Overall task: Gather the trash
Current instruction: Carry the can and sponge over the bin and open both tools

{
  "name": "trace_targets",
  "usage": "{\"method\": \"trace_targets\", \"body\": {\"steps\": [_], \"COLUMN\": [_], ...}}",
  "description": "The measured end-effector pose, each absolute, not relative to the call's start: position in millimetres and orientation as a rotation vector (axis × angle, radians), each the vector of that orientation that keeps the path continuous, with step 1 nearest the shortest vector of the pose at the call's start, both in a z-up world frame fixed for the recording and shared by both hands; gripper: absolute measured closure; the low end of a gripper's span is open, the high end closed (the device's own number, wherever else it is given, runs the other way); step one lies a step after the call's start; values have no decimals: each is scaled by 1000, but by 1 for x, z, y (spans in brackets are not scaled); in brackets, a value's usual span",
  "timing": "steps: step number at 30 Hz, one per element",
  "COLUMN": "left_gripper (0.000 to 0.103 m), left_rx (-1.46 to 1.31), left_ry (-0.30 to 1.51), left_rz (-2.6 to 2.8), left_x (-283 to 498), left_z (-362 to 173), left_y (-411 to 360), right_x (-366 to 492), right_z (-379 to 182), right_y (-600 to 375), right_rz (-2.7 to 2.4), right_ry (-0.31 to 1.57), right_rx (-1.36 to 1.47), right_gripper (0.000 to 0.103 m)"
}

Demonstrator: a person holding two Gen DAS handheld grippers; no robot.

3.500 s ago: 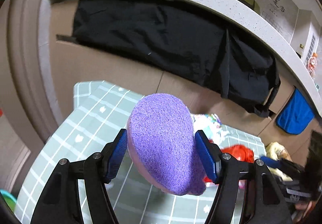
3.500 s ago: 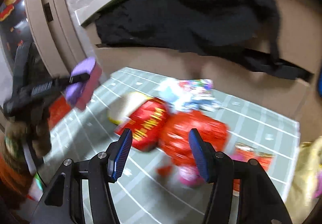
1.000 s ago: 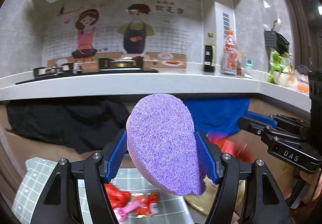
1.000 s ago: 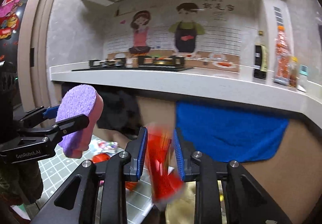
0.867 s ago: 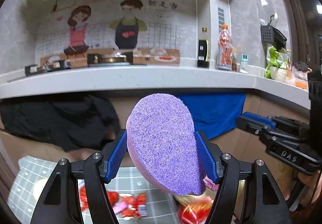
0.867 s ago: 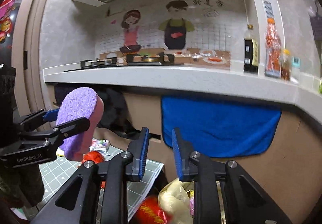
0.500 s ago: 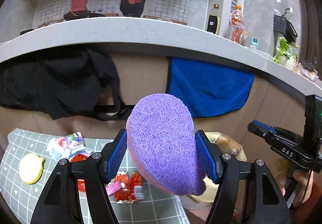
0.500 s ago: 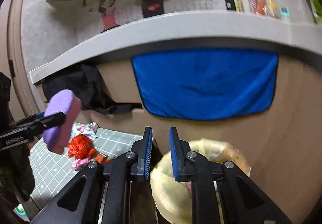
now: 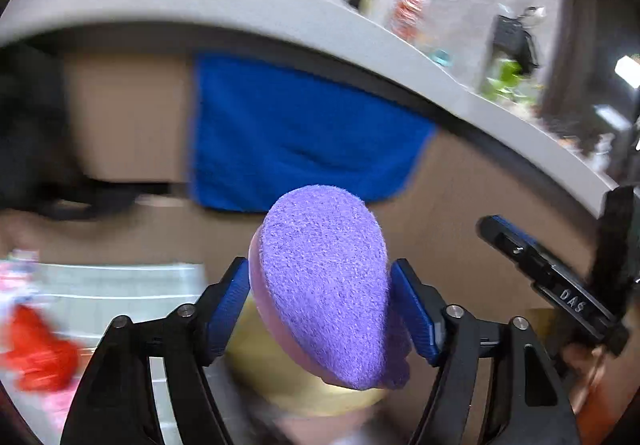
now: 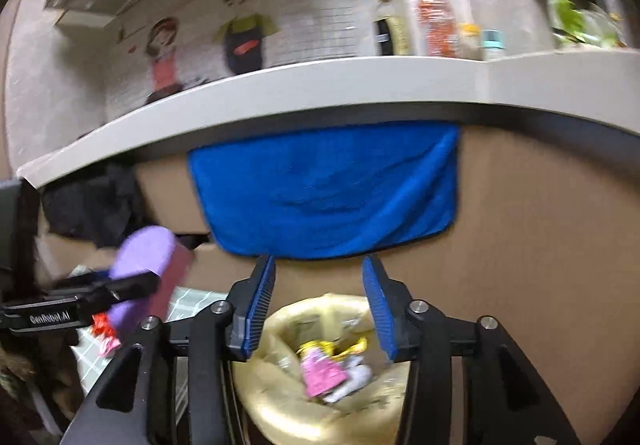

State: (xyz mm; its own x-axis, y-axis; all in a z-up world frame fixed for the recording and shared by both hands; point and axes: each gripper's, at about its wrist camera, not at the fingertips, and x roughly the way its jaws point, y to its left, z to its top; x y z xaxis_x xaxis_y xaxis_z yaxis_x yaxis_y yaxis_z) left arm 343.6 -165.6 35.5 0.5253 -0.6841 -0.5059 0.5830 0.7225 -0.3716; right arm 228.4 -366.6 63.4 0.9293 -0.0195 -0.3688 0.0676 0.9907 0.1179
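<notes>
1. Two grippers are working here; the right gripper point(image 10: 318, 305) is hanging with its fingers spread wide and nothing between them; the yellow trash bag point(image 10: 280, 397) is gaping just below and ahead of the fingertips, with pink and white wrappers point(image 10: 324, 371) lying inside.
2. The left gripper point(image 9: 320, 297) is clamping a purple sponge point(image 9: 326, 281) between its pads.
3. Red wrappers point(image 9: 38, 345) are lying on the checked mat point(image 9: 120, 285), left of the left fingers; collecting them is seemingly what remains.

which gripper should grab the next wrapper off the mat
Right. The right gripper is open and empty above the yellow trash bag, while the left gripper is shut on the purple sponge. The red wrapper lies on the mat.
</notes>
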Motion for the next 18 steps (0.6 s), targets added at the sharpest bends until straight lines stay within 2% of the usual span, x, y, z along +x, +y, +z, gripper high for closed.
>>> {"method": "trace_targets", "body": {"steps": [3, 7, 13, 18], "left_gripper": [28, 28, 27, 28], "left_rx": [-162, -170, -106, -90], "left_ry": [807, 802, 746, 691], "left_rz": [-774, -726, -577, -456], "left_x": [369, 373, 354, 337], "left_z": [12, 2, 1, 11], "left_y": [-199, -191, -132, -54], "right_x": [225, 220, 228, 240], "right_z": [64, 53, 36, 30], "right_y": [-390, -403, -383, -341], "right_rz": [-80, -86, -75, -50], "right_ry": [367, 386, 414, 412], "right_rx": [202, 256, 228, 161], "right_gripper": [56, 56, 56, 56]}}
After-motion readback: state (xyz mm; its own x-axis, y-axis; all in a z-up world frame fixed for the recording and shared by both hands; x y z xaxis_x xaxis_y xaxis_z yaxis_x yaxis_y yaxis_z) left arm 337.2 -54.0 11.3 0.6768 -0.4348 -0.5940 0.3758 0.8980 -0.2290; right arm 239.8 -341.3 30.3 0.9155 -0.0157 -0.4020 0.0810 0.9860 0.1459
